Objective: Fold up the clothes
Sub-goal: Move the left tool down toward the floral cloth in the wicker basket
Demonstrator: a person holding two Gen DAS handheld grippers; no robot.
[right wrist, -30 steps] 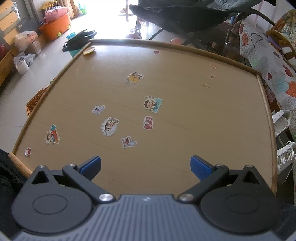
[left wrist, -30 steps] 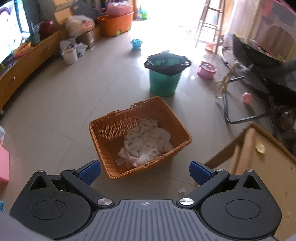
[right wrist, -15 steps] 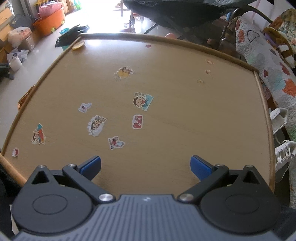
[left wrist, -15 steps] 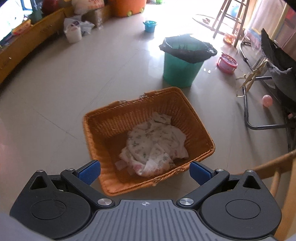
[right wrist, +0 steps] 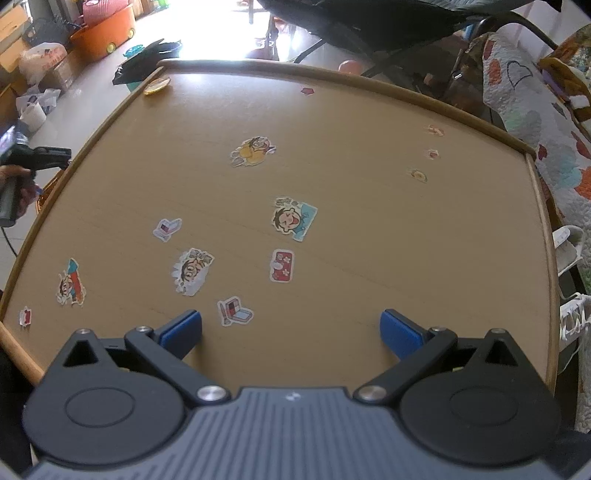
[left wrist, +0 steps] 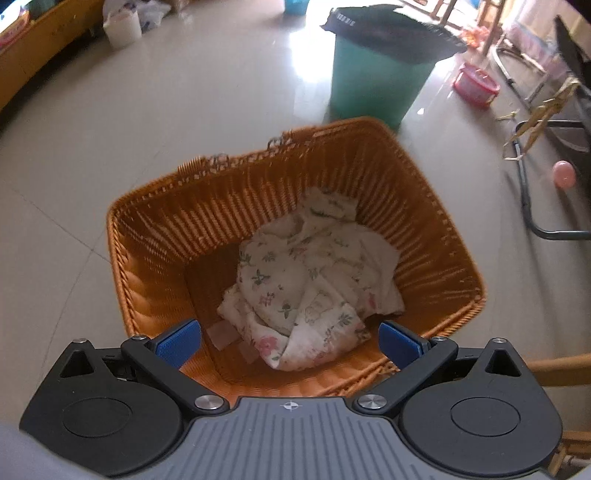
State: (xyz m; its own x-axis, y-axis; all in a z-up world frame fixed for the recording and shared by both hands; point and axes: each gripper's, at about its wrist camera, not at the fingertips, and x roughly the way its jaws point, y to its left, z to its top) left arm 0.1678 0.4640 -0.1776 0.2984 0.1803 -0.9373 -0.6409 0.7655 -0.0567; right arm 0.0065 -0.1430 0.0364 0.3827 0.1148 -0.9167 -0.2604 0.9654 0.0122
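A crumpled white floral garment point(left wrist: 310, 280) lies in an orange wicker basket point(left wrist: 155, 236) on the floor. My left gripper point(left wrist: 290, 343) is open and empty, just above the basket's near rim, with its blue pads on either side of the garment's near end. My right gripper point(right wrist: 291, 330) is open and empty, hovering over the near part of a wooden table point(right wrist: 369, 221) dotted with cartoon stickers. The left gripper also shows at the table's left edge in the right wrist view point(right wrist: 26, 166).
A green bin with a black bag point(left wrist: 373, 70) stands just behind the basket. A white bucket point(left wrist: 122, 27), a pink ball point(left wrist: 564, 174) and a chair frame point(left wrist: 535, 206) are on the floor. A patterned quilt point(right wrist: 535, 122) lies right of the table.
My left gripper has moved forward and down towards the basket, which now fills the view with the garment between the pads. The right gripper has drifted slightly over the table.
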